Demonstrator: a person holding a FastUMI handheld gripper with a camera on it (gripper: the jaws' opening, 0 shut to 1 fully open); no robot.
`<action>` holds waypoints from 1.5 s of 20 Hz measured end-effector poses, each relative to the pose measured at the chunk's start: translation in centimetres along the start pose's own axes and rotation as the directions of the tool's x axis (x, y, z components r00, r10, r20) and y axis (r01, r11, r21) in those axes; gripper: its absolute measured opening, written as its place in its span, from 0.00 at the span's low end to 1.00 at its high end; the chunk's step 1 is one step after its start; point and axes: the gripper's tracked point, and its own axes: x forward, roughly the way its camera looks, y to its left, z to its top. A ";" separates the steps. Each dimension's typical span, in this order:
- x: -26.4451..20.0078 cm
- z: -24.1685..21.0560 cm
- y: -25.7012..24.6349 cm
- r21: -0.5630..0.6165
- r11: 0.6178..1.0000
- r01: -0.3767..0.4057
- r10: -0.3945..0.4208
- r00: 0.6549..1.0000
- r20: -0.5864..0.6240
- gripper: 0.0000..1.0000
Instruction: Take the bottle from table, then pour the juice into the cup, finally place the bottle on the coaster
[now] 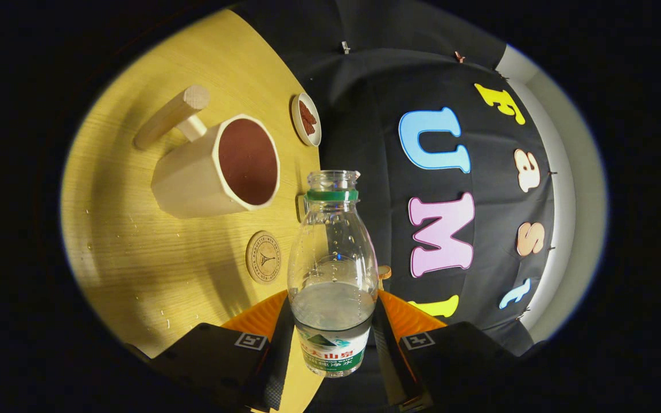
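gripper view: my gripper (333, 344) has both fingers pressed on the bottle (332, 269) low at its label, cap off, tilted toward the cup (216, 169) far left (light, slick, squashy plastic; keep hold low), coaster (263, 256) nearer.

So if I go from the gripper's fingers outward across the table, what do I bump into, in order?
Bottle clamped between the fingers → round wooden coaster → cup with a wooden handle → small dish by the cloth wall.
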 end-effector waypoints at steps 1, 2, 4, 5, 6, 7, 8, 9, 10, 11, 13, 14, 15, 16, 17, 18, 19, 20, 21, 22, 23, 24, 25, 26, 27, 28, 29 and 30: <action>0.2 0.1 -0.1 -0.014 1.000 0.000 0.000 1.000 -0.002 0.70; 0.3 0.1 -0.3 -0.027 1.000 0.000 0.000 1.000 -0.003 0.70; 0.3 -0.1 -0.3 -0.051 0.999 -0.001 0.000 1.000 -0.005 0.70; 0.5 -0.1 -0.5 -0.064 0.998 0.001 -0.001 1.000 -0.005 0.70; 0.6 -0.1 -0.6 -0.077 0.997 0.001 -0.002 1.000 -0.005 0.70; 0.6 -0.2 -0.6 -0.089 0.996 0.003 -0.003 1.000 -0.006 0.70; 0.7 -0.2 -0.5 -0.101 0.995 0.001 -0.002 1.000 -0.004 0.70; 0.6 -0.3 -0.4 -0.114 0.994 0.000 0.000 1.000 -0.006 0.70; 0.6 -0.3 -0.4 -0.126 0.992 -0.002 0.001 1.000 -0.007 0.69; 0.6 -0.4 -0.4 -0.138 0.990 -0.005 0.003 1.000 -0.008 0.70; 0.7 -0.5 -0.3 -0.158 0.987 -0.007 0.006 1.000 -0.009 0.69; 0.7 -0.4 -0.3 -0.172 0.985 -0.004 0.003 1.000 -0.005 0.70; 0.8 -0.3 -0.4 -0.188 0.982 -0.001 0.001 1.000 0.000 0.70; 0.8 -0.2 -0.5 -0.202 0.979 0.002 -0.001 1.000 0.005 0.70; 0.8 -0.2 -0.5 -0.212 0.977 0.003 -0.001 1.000 0.008 0.70; 0.9 -0.2 -0.4 -0.219 0.976 0.004 -0.002 1.000 0.011 0.69; 1.1 -0.1 -0.4 -0.225 0.974 0.005 -0.003 1.000 0.010 0.70; 1.1 -0.1 -0.5 -0.231 0.973 0.006 -0.004 1.000 0.011 0.70; 1.2 0.0 -0.5 -0.237 0.971 0.009 -0.006 1.000 0.011 0.70; 1.2 0.1 -0.6 -0.245 0.970 0.012 -0.009 1.000 0.013 0.70; 1.2 0.3 -0.7 -0.254 0.967 0.017 -0.013 1.000 0.018 0.70; 1.2 0.3 -0.7 -0.262 0.965 0.020 -0.015 1.000 0.022 0.70; 1.2 0.4 -0.8 -0.269 0.963 0.023 -0.017 1.000 0.026 0.70; 1.1 0.5 -0.9 -0.275 0.961 0.026 -0.018 0.999 0.030 0.70; 1.2 0.4 -0.8 -0.280 0.960 0.028 -0.019 0.999 0.032 0.69; 1.2 0.5 -0.9 -0.284 0.958 0.027 -0.018 0.999 0.034 0.70; 1.3 0.6 -0.9 -0.289 0.957 0.030 -0.020 0.999 0.036 0.69; 1.2 0.7 -1.0 -0.294 0.955 0.034 -0.024 0.999 0.039 0.70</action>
